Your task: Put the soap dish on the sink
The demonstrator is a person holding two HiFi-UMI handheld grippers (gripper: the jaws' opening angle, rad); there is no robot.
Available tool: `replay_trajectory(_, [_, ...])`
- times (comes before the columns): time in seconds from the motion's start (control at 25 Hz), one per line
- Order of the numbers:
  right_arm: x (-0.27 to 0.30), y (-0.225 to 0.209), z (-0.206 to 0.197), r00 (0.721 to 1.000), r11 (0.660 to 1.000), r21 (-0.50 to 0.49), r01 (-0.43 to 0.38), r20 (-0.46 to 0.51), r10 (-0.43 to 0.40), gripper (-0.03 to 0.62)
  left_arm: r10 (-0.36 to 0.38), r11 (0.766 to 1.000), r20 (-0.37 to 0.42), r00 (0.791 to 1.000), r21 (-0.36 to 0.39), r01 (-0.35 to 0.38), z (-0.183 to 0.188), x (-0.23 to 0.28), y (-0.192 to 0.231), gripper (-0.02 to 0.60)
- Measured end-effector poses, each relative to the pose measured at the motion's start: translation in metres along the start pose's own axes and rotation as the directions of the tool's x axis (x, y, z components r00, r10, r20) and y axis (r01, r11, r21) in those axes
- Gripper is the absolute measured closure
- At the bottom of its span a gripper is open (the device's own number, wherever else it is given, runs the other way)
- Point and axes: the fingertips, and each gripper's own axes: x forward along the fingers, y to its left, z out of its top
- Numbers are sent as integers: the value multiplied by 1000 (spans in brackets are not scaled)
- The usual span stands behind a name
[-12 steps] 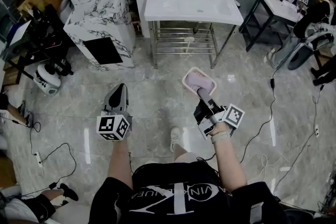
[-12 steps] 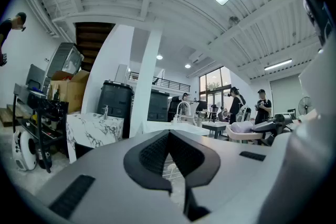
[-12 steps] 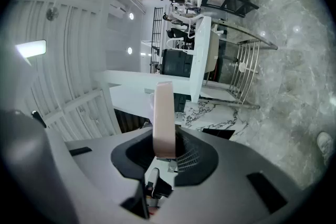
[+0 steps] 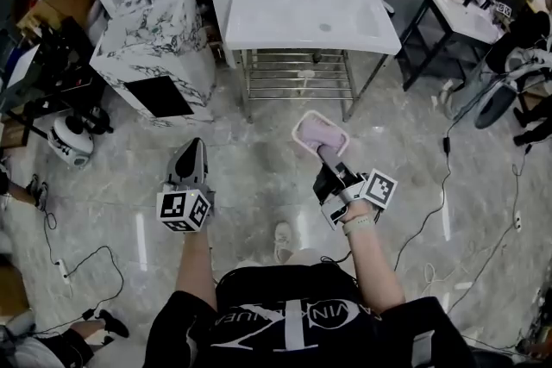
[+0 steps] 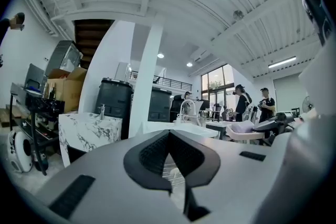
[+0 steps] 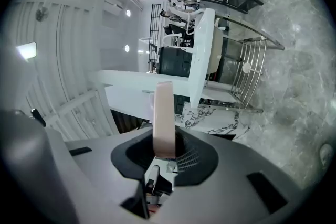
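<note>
Fingers of right gripper (image 4: 328, 154) pinch pale pink rectangular plastic soap dish (image 4: 320, 134), white rectangular sink (image 4: 259, 17) straight ahead, well apart; left gripper (image 4: 191, 152) fingers pressed together, empty.

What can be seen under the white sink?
Under the white sink stands a metal frame with a barred shelf; a small pale item lies on it. The sink top hides its own underside.

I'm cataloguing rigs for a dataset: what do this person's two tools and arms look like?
The left tool and right tool are grey bodies with dark ribbed pads, each carrying a white cube with black square markers. The person wears a black short-sleeved shirt with white print and a pale wristband.
</note>
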Motion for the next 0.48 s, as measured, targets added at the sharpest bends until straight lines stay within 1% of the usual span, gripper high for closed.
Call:
replay_trajectory(0.2, [27, -5, 25, 1000, 999, 17, 29, -10, -28, 507, -5, 1000, -18, 1000, 4, 5, 5, 39, 5, 569])
replay_trajectory(0.36, [37, -18, 36, 999, 999, 13, 32, -20, -31, 507, -18, 998, -40, 999, 60, 20, -4, 55, 1, 569])
replay_trajectory(0.48, [45, -26, 40, 999, 999, 17, 31, -28, -30, 507, -20, 997, -30, 999, 68, 22, -7, 65, 1, 569])
